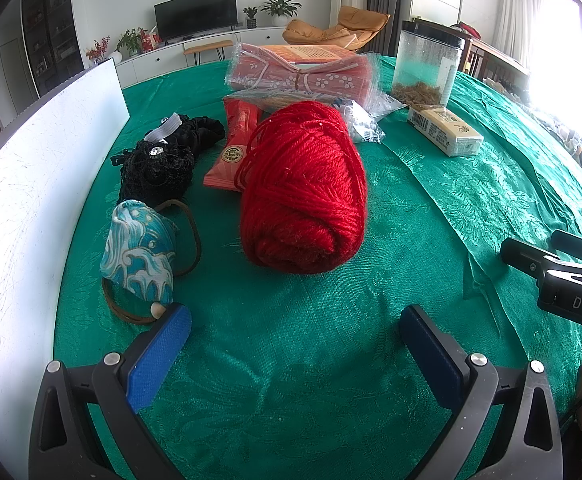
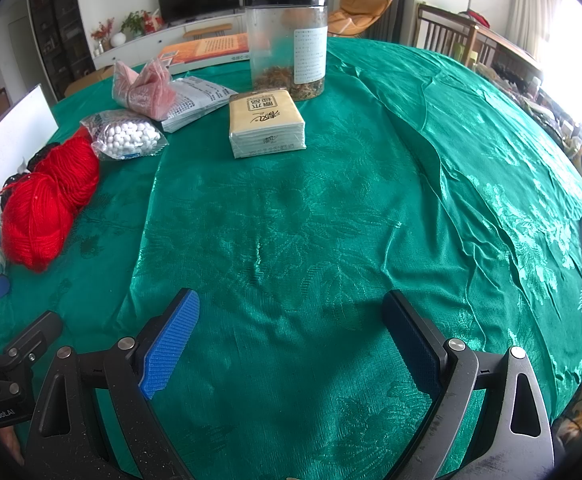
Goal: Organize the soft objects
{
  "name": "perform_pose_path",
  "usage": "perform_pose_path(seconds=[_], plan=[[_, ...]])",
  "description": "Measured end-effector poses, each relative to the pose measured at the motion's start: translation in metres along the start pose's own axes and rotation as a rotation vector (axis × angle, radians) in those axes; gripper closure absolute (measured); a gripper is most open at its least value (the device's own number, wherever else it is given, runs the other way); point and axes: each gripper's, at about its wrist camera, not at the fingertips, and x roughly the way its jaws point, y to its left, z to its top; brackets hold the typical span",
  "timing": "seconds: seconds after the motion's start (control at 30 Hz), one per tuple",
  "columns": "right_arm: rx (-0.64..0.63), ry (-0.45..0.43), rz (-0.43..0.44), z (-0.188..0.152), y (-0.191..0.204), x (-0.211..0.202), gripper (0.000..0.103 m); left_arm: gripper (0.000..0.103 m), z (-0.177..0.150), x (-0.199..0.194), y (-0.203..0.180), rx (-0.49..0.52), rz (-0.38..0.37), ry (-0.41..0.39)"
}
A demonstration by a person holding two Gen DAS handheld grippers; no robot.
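- Hovering low over the green tablecloth [image 1: 291, 360], the left gripper [image 1: 295, 320] has its jaws spread wide and empty, and the red yarn skein [image 1: 305, 188] lies straight ahead of it, just beyond the fingertips.
- The right gripper [image 2: 291, 308] is likewise released, holding nothing, with only bare cloth between its blue pads [image 2: 171, 344].
- The step in hand looks like the approach to a first pick: nothing is gripped, and the soft things lie loose along the left side by the white board [image 1: 31, 200].
- Near left of the yarn sits a blue wave-print pouch [image 1: 141, 252] with a brown elastic loop [image 1: 193, 236] around it; farther back lies a black lace bundle [image 1: 157, 168], and a red packet [image 1: 233, 148] touches the yarn's far-left side.
- In the right wrist view a tissue pack [image 2: 267, 124] lies far centre, a clear jar [image 2: 287, 44] behind it, and a bag of white beads [image 2: 129, 136] to its left beside the yarn.
- The next move probably calls for the left gripper to go forward and straddle the skein across its narrow width, then close gently; yarn gives under pressure, so the grip should sit around the middle, not on loose strands.
- Where the sorted things should go I cannot tell; no bin or tray shows.
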Motion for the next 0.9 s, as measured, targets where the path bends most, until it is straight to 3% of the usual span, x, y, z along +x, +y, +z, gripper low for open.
perform_pose_path(seconds=[0.9], plan=[[0.005,-0.004,-0.002,-0.0004,-0.0001,0.0002,0.008,0.0,-0.0001,0.0002,0.0004,0.0,0.0,0.0]])
